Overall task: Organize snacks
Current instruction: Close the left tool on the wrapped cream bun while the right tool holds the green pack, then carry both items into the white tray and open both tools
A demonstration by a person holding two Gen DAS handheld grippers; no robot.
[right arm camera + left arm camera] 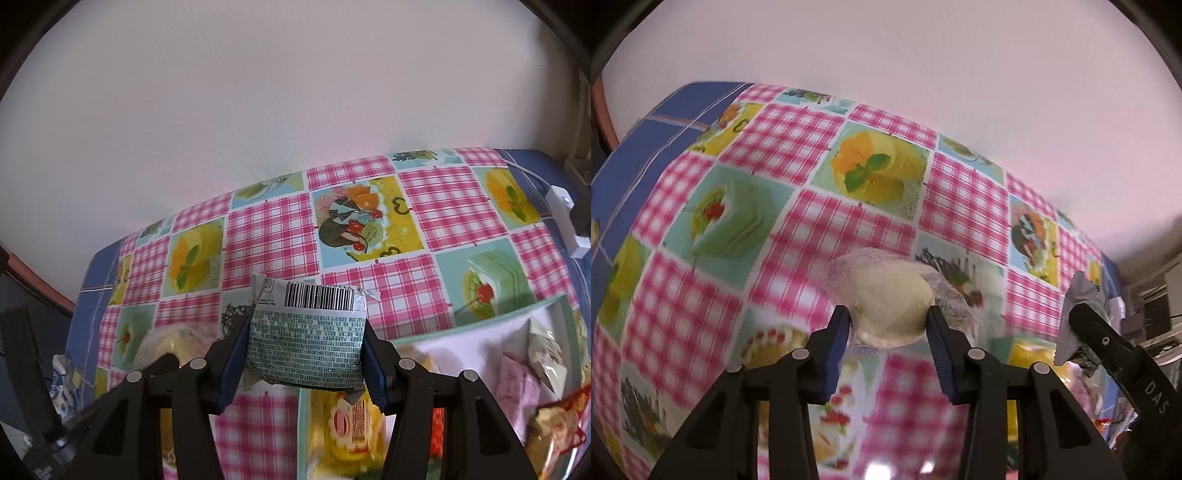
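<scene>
Snacks and grippers over the table, wall behind.

My left gripper [888, 314] holds a wrapped bun [892, 301] between its fingers above the tablecloth [798, 155]; my right gripper [304, 345], to its right, holds a sealed packet [308, 343] the same way. Below and right of that packet sits a tray [480, 325] with several snack packs in it. A yellow pack [351, 424] lies just under the packet. The table's far edge meets the wall [258, 92].
</scene>
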